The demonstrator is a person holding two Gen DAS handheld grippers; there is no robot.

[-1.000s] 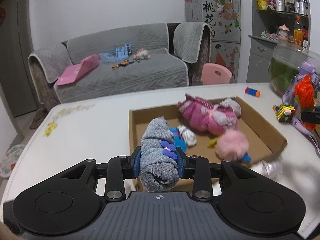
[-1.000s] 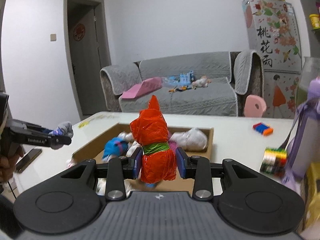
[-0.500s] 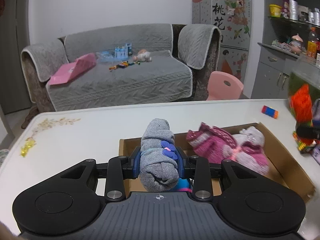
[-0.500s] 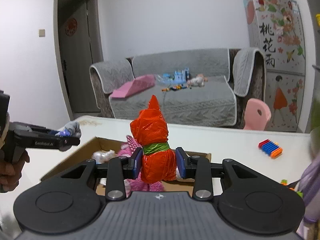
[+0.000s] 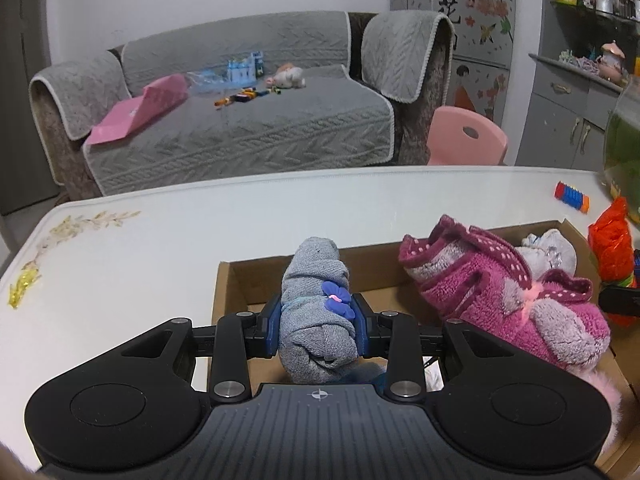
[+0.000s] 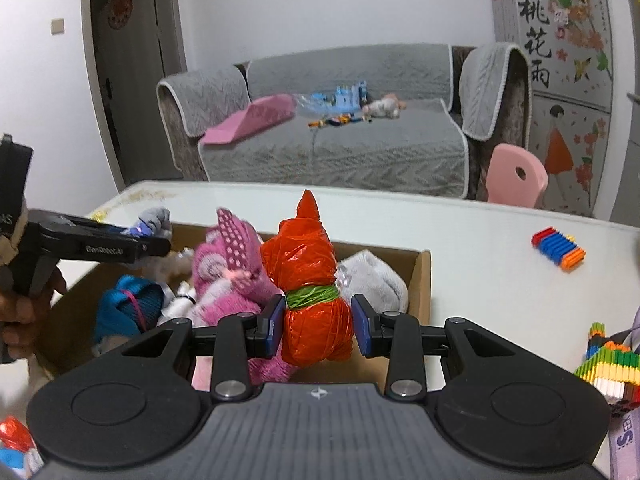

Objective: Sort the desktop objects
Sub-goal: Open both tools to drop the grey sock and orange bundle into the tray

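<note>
Left gripper [image 5: 318, 330] pinched grey sock roll [image 5: 316, 316], purple bow. Right gripper [image 6: 318, 326] pinched orange bundle [image 6: 310, 288], green band; only its view showed blue roll [image 6: 128, 300].

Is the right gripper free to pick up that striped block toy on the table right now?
Probably not: the right gripper has its fingers closed on the orange bag bundle. The block toy lies unobstructed beyond the cardboard box.
</note>
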